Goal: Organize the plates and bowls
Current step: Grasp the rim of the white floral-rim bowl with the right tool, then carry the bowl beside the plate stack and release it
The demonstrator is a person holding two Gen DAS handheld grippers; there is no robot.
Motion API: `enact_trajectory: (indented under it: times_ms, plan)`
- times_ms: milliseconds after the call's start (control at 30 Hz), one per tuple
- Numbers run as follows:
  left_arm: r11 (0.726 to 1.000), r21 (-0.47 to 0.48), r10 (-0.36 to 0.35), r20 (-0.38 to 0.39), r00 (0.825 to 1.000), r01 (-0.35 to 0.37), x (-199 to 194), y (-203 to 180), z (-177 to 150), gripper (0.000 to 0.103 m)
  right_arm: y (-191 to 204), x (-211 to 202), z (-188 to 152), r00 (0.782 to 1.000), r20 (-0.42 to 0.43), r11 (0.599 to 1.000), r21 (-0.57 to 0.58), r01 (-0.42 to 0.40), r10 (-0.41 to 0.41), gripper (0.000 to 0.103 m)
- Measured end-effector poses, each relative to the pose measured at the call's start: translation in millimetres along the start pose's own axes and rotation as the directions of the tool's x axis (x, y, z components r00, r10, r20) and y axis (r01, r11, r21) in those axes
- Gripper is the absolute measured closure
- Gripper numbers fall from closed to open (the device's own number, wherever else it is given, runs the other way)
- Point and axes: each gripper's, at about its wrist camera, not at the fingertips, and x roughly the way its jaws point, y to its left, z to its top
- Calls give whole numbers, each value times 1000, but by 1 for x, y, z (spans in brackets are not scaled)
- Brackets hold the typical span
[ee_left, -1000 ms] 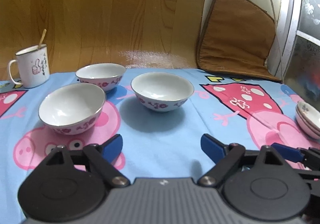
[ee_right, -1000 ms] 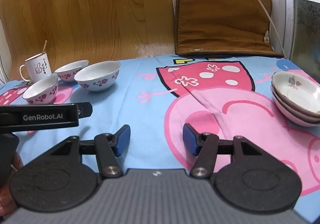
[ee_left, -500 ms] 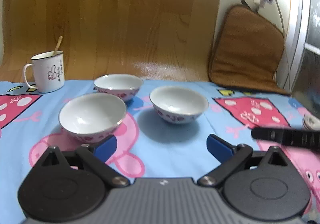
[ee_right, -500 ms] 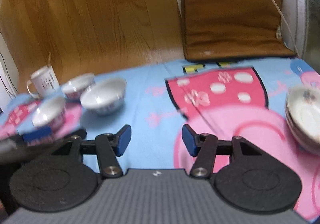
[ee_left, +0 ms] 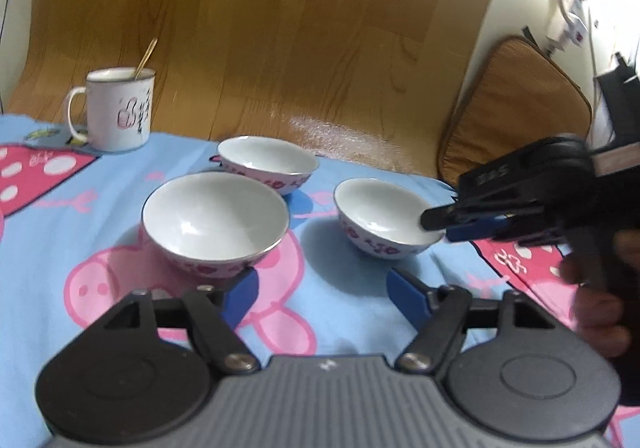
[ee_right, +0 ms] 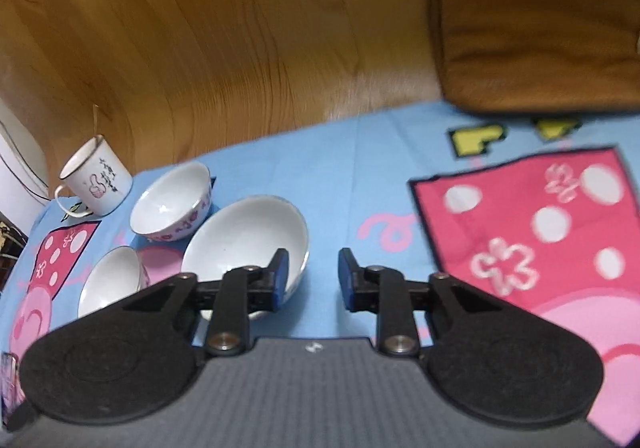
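Observation:
Three white bowls with pink flowers stand on the cartoon tablecloth: a near-left bowl, a far bowl and a right bowl. My right gripper reaches in from the right, and its closing jaws straddle the right bowl's near rim. In the right wrist view that bowl has one finger over its inside and the other outside, with a gap still showing at my right gripper. My left gripper hangs low in front of the bowls. Its jaws are closing with nothing between them, and its left pad is near the near-left bowl's foot.
A white mug with a spoon stands at the back left, also seen in the right wrist view as the mug. A brown cushion leans against the wall at the back right. A wooden panel rises behind the table. A hand holds the right gripper.
My right gripper swung left from the stacked plates to the right bowl and its jaws narrowed. My left gripper's jaws narrowed and it shifted slightly; the bowls stayed put.

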Motion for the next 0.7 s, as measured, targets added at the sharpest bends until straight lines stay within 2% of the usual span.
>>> enact_trajectory:
  times_ms: [67,267,367,467,533,633,700]
  plan:
    - [1000,-17,-6,-7,1000,6,2,3,2,39,3,11,0,1000,-28,1000,14,-10,10,90]
    - [999,-35,-37,-4,999,37,-1,6,4,42,-1,6,0,999,-28,998,46,-38,39,96]
    - [995,-36,-98,2,995,98,-3,4,3,42,-12,-10,-5,999,-26,998,54,-45,46,96]
    - [977,-34,-212,-5,977,212,-4,-1,2,42,-28,-30,-15,999,-37,998,58,-37,39,96]
    - [964,-12,-268,-27,963,267,-2,-8,1,47,-40,-43,-22,998,-43,996,77,-39,42,95]
    - [932,-28,-362,-106,926,361,8,-23,-1,59,-59,-66,-33,998,-32,993,106,-41,45,95]
    - [922,-23,-385,-173,907,387,16,-41,-1,64,-72,-80,-40,999,-16,991,127,-39,41,95]
